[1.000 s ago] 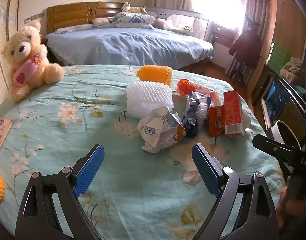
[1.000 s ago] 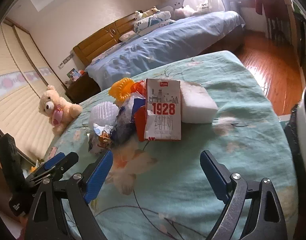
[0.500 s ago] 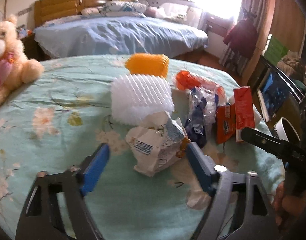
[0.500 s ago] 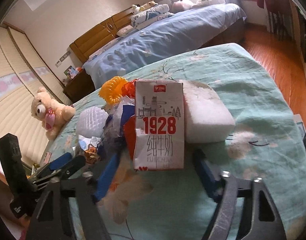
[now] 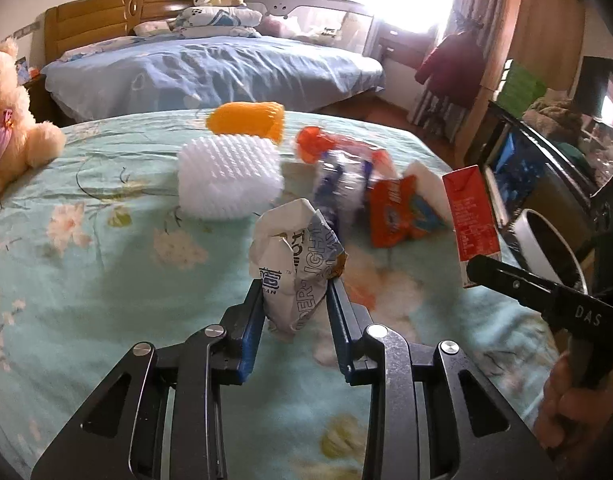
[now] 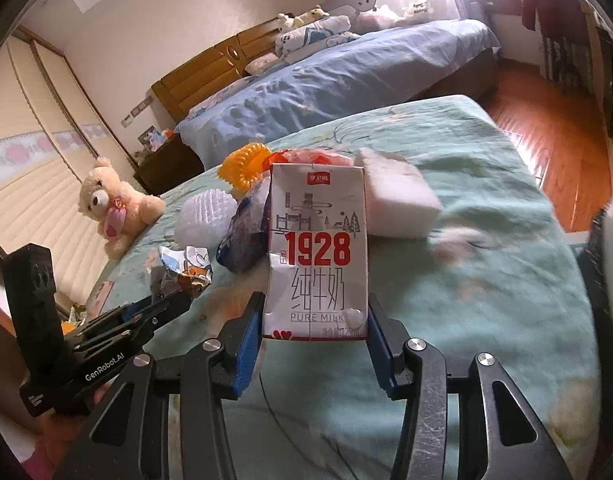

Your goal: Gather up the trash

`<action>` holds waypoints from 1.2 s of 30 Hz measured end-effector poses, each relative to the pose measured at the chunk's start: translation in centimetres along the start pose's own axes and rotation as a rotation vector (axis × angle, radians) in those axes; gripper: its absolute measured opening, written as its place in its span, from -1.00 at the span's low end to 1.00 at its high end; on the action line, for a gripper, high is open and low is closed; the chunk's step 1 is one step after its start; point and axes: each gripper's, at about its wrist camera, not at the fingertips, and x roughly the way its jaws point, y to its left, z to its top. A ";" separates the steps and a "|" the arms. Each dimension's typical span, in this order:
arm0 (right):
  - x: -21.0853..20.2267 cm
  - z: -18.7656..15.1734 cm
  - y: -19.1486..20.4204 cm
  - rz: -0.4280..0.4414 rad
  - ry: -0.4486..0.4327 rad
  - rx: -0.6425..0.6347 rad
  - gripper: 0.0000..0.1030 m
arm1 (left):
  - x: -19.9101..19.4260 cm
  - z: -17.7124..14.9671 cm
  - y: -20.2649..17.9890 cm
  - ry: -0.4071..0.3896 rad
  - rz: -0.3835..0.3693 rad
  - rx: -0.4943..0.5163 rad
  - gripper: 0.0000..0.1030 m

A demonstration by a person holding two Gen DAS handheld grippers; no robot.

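My left tongs are clamped on the crumpled wrapper, which sits near the middle of the bench. My right tongs grip the milk carton by its lower sides, upright, toward the bench's right edge. Behind the carton lie a white foam block, a blue packet and an orange bag. A white net and an orange net sit nearer the far edge.
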 end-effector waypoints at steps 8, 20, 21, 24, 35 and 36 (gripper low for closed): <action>-4.2 -1.4 -1.5 -0.031 -0.052 0.040 -0.05 | -0.9 -0.4 -3.5 0.000 -0.067 0.039 -0.42; -8.5 -3.0 -4.3 -0.081 -0.094 0.090 -0.05 | -1.1 -0.3 -9.3 0.008 -0.168 0.117 -0.42; -8.8 -3.0 -4.5 -0.082 -0.099 0.093 -0.05 | -1.1 -0.3 -9.6 0.009 -0.174 0.121 -0.42; -9.8 -3.2 -5.1 -0.088 -0.114 0.105 -0.05 | -1.2 -0.3 -11.0 0.007 -0.189 0.137 -0.43; -12.4 -3.8 -7.5 -0.125 -0.157 0.150 -0.05 | -1.0 0.1 -14.6 0.015 -0.232 0.185 -0.43; -12.6 -3.8 -7.7 -0.128 -0.160 0.154 -0.05 | -1.0 0.1 -14.8 0.016 -0.236 0.188 -0.42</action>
